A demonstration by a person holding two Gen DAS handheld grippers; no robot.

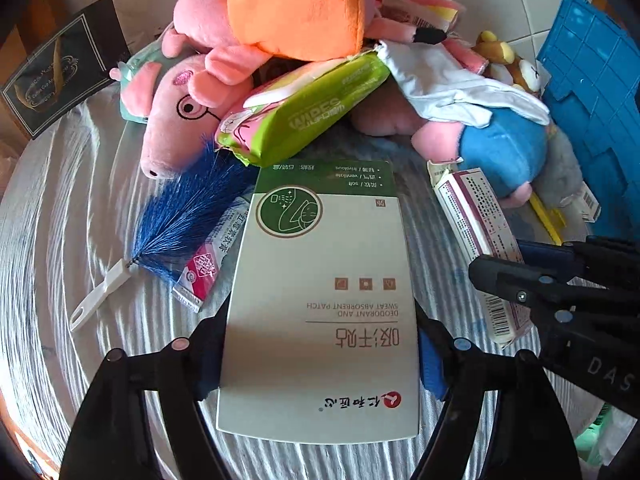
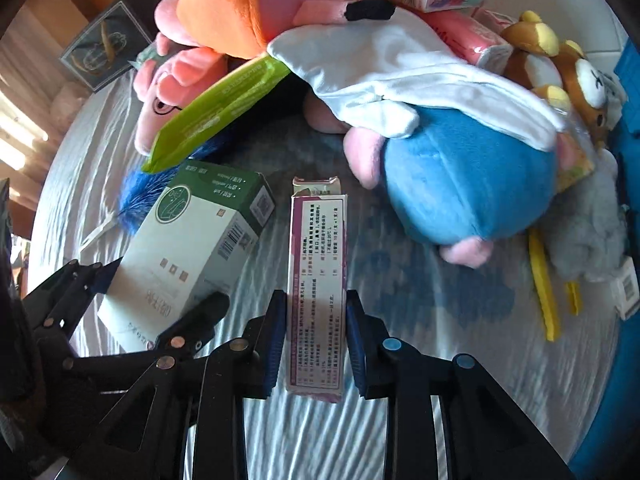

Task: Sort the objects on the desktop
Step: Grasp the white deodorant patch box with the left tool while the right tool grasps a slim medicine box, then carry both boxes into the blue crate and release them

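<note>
A white and green patch box (image 1: 320,280) lies lengthwise between the fingers of my left gripper (image 1: 320,360); both pads sit against its long sides, so the gripper is shut on it. The right wrist view shows the same box (image 2: 192,240) tilted, with the left gripper (image 2: 160,292) around its near end. A narrow purple and white carton (image 2: 318,260) stands between the blue pads of my right gripper (image 2: 316,340), which is shut on it. From the left wrist view, that carton (image 1: 468,216) and the right gripper (image 1: 516,264) are at the right.
Behind the boxes is a pile: a pink pig plush (image 1: 180,120), an orange plush (image 1: 300,8), a blue plush (image 1: 500,152), a green wipes pack (image 1: 312,108) and a brown bear (image 1: 516,68). A blue feather brush (image 1: 180,216) lies left, a blue crate (image 1: 592,100) right, on striped cloth (image 1: 60,260).
</note>
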